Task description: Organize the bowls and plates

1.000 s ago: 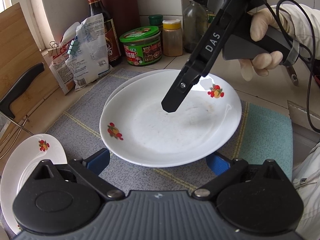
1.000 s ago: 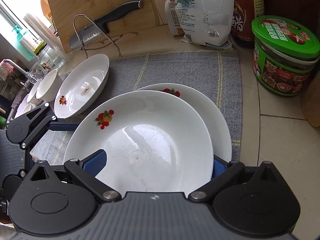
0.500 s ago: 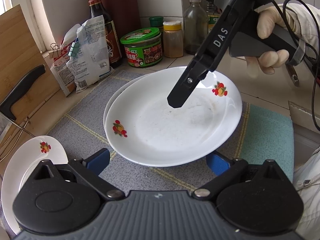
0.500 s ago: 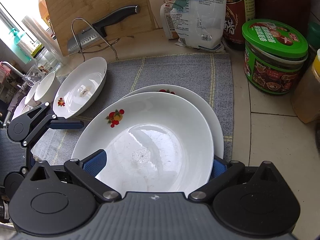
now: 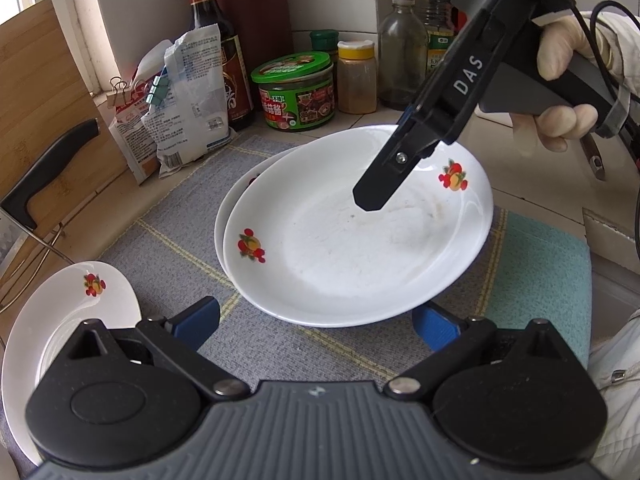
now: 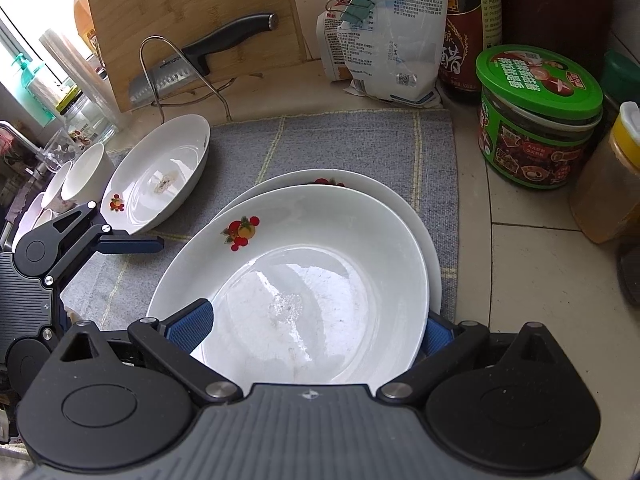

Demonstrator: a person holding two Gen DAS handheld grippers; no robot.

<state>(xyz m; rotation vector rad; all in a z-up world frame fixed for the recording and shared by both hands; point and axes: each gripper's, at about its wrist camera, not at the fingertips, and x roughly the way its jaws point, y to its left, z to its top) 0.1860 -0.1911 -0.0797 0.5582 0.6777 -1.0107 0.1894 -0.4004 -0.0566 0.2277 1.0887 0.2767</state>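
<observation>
Plates first, from the left wrist: a white top plate (image 5: pixel 356 236) with fruit prints is held tilted over a second plate (image 5: pixel 232 216) lying on the grey mat (image 5: pixel 180 236). The right gripper (image 5: pixel 376 196) reaches in from the upper right, one black finger over the top plate's far rim, gripped by a gloved hand (image 5: pixel 560 92). Whether it is clamped on the rim cannot be told here. The left gripper (image 5: pixel 316 324) hangs wide apart with nothing between its blue pads, just short of the near rim. A third plate (image 5: pixel 72 320) sits at lower left. Behind stand a green-lidded jar (image 5: pixel 296 92), a sauce bottle (image 5: pixel 216 48), a clipped bag (image 5: pixel 188 100) and a cutting board (image 5: pixel 36 92).

From the right wrist, the top plate (image 6: pixel 320 280) fills the span between the right gripper's (image 6: pixel 316 328) blue pads, its rim passing between them. The left gripper (image 6: pixel 132 244) points inward from the left, beside the third plate (image 6: pixel 160 176). Small bowls (image 6: pixel 80 176) cluster beyond it. A cleaver (image 6: pixel 192 64) rests in a wire stand against the cutting board (image 6: pixel 192 12). Beige counter tile (image 6: pixel 532 280) borders the mat.
</observation>
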